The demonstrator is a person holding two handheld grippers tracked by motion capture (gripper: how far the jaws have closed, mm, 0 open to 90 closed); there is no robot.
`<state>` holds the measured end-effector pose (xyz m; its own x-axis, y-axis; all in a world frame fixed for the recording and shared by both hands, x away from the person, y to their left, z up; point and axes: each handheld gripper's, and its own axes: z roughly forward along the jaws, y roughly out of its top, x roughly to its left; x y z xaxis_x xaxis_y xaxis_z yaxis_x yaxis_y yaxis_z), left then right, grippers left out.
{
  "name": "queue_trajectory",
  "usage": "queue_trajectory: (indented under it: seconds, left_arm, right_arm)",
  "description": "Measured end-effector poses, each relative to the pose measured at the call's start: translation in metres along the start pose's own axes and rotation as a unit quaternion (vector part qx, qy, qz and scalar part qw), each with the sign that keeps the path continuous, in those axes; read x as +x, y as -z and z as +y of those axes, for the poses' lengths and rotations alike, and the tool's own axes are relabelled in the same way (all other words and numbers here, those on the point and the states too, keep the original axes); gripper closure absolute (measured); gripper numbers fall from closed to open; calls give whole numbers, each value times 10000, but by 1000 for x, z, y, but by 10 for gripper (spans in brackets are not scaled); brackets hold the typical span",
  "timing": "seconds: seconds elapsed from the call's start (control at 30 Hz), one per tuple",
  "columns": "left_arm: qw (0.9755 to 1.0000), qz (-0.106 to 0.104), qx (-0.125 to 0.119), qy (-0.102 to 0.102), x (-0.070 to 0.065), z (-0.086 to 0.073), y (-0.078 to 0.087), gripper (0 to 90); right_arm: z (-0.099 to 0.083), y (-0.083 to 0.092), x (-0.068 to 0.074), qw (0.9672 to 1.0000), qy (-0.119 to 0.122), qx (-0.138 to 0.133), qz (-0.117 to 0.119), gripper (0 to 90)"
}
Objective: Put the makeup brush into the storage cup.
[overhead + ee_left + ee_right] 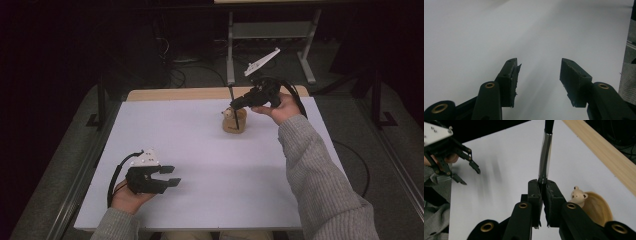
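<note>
A thin black pen with a silver barrel (545, 152) stands nearly upright between the jaws of my right gripper (542, 182), which is shut on it. From above, my right gripper (233, 106) holds the pen (231, 92) over a small tan holder (241, 122) with a cream bear figure (577, 195) on its rim. The pen's lower end is hidden behind the jaws. My left gripper (175, 175) rests low at the near left of the white sheet, open, with nothing between its fingers (510, 75).
The white sheet (200, 150) covers a table whose wooden far edge (175, 94) shows at the back. Beyond it are a metal stand (270, 35) and cables on a dark floor. A grey-sleeved forearm (310, 165) crosses the right side.
</note>
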<state>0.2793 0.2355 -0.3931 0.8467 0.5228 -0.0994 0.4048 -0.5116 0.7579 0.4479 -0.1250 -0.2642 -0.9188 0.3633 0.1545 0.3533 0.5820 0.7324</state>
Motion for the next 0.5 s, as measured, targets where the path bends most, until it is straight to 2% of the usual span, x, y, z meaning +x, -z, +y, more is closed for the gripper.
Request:
queue_trajectory:
  seconds: [0.13,0.27,0.4,0.43,0.5]
  left_arm:
    - [10000,5,-13,25,0,0,0,477]
    - [10000,6,-34,21,0,1,0,474]
    - [10000,16,-26,-49,1,1,0,474]
    - [10000,-1,-9,25,0,0,0,474]
    - [10000,-5,-5,14,0,1,0,474]
  right_arm:
    - [5,0,-5,10000,13,20,-49,828]
    - [9,-1,-10,9999,-18,-78,-83,828]
    - [14,0,-16,9998,-61,-115,-173,828]
    - [15,0,-18,9997,-58,-100,-219,828]
    - [17,1,-21,9995,-93,-132,-261,828]
